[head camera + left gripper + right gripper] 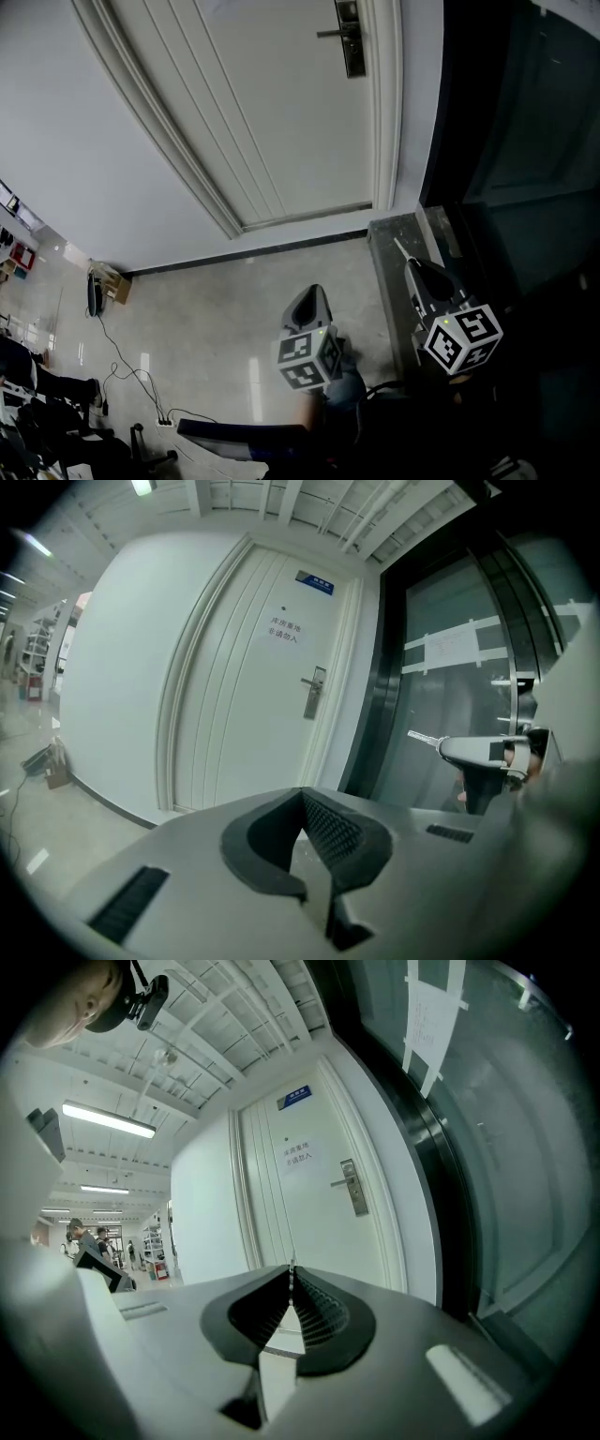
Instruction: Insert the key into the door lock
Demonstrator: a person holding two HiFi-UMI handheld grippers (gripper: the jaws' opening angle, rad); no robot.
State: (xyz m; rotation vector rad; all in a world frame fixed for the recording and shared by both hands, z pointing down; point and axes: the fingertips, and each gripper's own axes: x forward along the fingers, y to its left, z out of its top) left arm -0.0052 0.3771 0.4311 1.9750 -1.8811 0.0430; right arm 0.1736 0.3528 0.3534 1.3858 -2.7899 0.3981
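The white door [272,112] stands shut ahead, its metal lock plate and lever handle [350,37] at the top of the head view; the same lock [314,693] [353,1188] shows in both gripper views. My right gripper [412,265] [291,1274] is shut on a thin silver key [401,248], whose blade sticks out forward from the jaw tips; in the left gripper view the key [422,736] points left toward the door. The key is well short of the lock. My left gripper [309,292] [302,794] hangs lower and to the left, shut with nothing in it.
Right of the door runs a dark-framed glass wall [525,141] with a stone sill [389,253] at its foot. A cardboard box [114,284] and cables [131,375] lie on the floor at left. A chair [234,436] stands near the bottom. Paper signs [284,633] hang on the door.
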